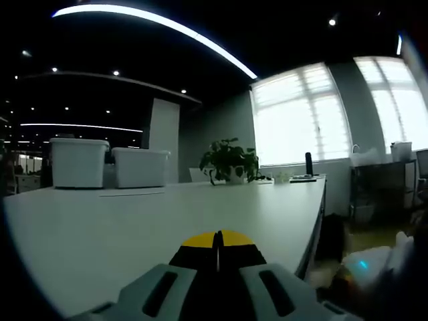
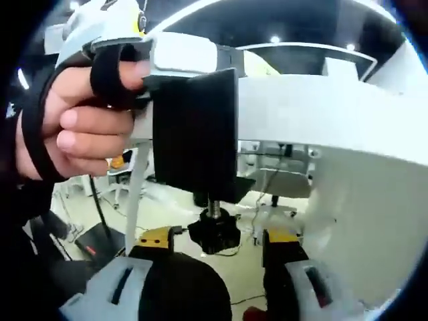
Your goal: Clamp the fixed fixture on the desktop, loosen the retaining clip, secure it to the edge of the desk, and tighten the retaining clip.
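Observation:
The black clamp fixture (image 2: 194, 134) hangs against the edge of the white desk (image 2: 321, 114). Its threaded screw (image 2: 214, 210) points down to a black knob (image 2: 214, 234) under the desk edge. In the right gripper view a hand (image 2: 80, 127) holds my left gripper (image 2: 180, 57) at the fixture's top, and it seems shut on it. My right gripper (image 2: 219, 238) is open below the desk, with its yellow-tipped jaws on either side of the knob, not touching it. In the left gripper view my left gripper (image 1: 217, 242) shows its yellow tips pressed together above the desktop (image 1: 134, 221).
Two white bins (image 1: 107, 162) and a potted plant (image 1: 229, 160) stand at the desk's far end. Bright windows (image 1: 301, 114) lie beyond, and a dark rack (image 1: 381, 187) stands to the right. Below the desk are cables, chair bases and a white desk leg (image 2: 361, 221).

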Motion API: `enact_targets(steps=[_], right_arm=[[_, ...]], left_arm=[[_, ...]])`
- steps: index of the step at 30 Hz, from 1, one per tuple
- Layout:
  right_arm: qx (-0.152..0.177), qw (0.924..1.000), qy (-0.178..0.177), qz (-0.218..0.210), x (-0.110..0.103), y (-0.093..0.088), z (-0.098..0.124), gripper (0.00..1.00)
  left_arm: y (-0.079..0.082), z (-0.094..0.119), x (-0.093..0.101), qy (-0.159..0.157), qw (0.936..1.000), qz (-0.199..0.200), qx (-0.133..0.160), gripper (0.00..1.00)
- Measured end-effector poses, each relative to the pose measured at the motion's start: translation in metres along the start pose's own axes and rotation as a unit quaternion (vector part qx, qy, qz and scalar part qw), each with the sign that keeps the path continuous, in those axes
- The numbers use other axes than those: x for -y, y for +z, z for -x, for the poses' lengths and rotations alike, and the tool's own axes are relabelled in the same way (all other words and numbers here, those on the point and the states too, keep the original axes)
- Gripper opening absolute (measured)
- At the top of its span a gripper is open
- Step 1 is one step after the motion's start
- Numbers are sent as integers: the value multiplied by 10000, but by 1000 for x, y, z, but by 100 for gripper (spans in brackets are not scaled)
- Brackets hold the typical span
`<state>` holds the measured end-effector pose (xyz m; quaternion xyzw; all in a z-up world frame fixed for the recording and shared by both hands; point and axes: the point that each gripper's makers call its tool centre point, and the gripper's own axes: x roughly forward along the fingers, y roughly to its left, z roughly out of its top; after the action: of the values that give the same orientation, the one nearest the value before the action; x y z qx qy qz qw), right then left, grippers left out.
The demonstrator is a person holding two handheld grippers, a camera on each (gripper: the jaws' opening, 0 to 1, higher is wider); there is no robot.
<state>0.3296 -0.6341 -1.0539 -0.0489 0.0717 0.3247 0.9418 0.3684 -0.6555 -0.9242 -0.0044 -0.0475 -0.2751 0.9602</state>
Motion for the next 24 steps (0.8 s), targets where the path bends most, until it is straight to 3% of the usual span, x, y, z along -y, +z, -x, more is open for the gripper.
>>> enact_targets(steps=[5,8,20,24], right_arm=[[-10,9958,-901,-156,3,-5,5,57],[39,9935,-1121,-191,0,-1,3,52],[5,9899,-1397,-241,3,2,-4,45],[10,9890,-1476,-128,3,3,-5,33]], left_arm=[[0,0,0,-13,10000,-4,5,1],[0,1,1,-34,10000,-14,15,1],[0,2,1,-77,10000,-28,26,1],[0,3,1,-75,10000,-23,23,1]])
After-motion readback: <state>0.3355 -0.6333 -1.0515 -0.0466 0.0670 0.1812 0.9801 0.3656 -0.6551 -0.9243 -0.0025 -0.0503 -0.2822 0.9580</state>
